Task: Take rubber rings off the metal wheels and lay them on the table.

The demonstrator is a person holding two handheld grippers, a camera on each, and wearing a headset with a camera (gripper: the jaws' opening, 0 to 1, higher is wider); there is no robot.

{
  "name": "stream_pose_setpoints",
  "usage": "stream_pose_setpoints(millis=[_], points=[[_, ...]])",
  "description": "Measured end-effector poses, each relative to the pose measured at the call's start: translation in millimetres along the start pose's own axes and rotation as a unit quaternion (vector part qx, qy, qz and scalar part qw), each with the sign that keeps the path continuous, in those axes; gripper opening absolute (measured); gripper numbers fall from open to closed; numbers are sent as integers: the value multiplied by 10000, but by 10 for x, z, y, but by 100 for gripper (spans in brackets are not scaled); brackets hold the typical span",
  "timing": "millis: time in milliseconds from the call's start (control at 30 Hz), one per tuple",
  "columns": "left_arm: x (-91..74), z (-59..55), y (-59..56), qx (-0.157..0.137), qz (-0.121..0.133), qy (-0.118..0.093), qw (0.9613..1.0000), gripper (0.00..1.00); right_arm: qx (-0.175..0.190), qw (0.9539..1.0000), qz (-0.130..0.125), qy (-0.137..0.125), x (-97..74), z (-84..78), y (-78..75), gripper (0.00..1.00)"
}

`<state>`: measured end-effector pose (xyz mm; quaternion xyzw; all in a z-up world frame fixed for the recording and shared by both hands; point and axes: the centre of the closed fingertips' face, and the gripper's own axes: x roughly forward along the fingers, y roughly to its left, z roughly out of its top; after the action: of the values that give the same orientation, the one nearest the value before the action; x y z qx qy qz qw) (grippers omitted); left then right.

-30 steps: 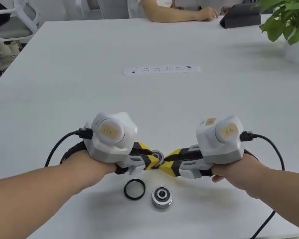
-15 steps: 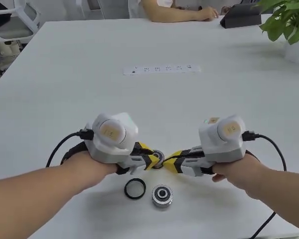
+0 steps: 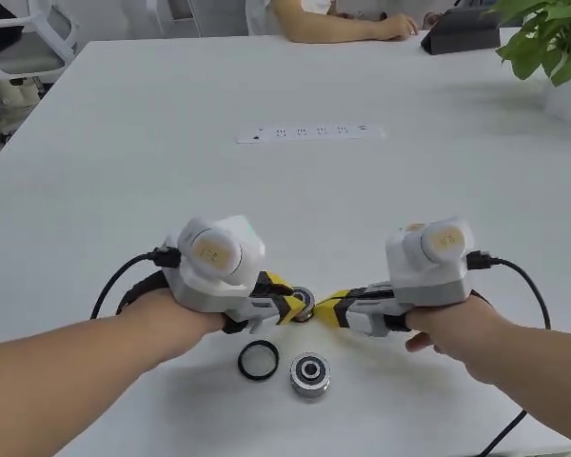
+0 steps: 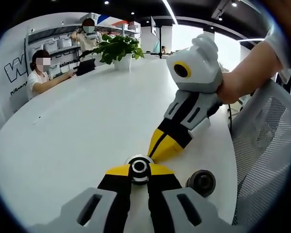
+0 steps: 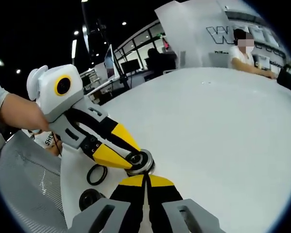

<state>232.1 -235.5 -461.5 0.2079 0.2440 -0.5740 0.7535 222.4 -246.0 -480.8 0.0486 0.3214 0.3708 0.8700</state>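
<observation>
The small round metal wheel (image 4: pixel 139 165) is pinched between the yellow-tipped jaws of the left gripper (image 4: pixel 138 173), so that one's clamped tight on it, over the near end of the white table (image 3: pixel 171 171). The right gripper (image 5: pixel 145 181) comes in from the opposite side with its jaws squeezed narrow, tips right at the wheel's rim; can't tell if they've actually got hold of any rubber. Just in front, a loose black rubber ring (image 3: pixel 257 362) lies flat beside a second metal wheel (image 3: pixel 309 373), close but apart. Farther back there's a white power strip (image 3: pixel 309 132), a green leafy plant (image 3: pixel 547 43) at the far corner, and a person's arm (image 3: pixel 333 24) on the far edge.
</observation>
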Motion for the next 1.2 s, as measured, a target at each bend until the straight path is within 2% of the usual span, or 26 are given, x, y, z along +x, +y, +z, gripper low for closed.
stream_pose_setpoints(millis=[167,500,667,800,833,900,1200], points=[[0,-1,1,10,-2,0,10000,7,128,9999,-3,-64,-14,15,-17,0],[2,-6,4,15,9,10,10000,7,682,9970,5,-362,-50,102,-46,0],[0,-5,3,42,33,1,10000,7,1096,9925,83,-540,-64,140,-37,0],[0,-5,2,36,47,1,10000,7,1150,9917,90,-565,-63,145,-26,0],[1,-4,1,46,56,2,10000,7,1248,9902,154,-612,-63,162,-5,0],[2,-3,3,40,71,4,10000,7,1317,9895,125,-589,-63,148,-5,0],[4,-4,4,19,88,17,10000,7,1373,9886,154,-603,-60,163,5,0]])
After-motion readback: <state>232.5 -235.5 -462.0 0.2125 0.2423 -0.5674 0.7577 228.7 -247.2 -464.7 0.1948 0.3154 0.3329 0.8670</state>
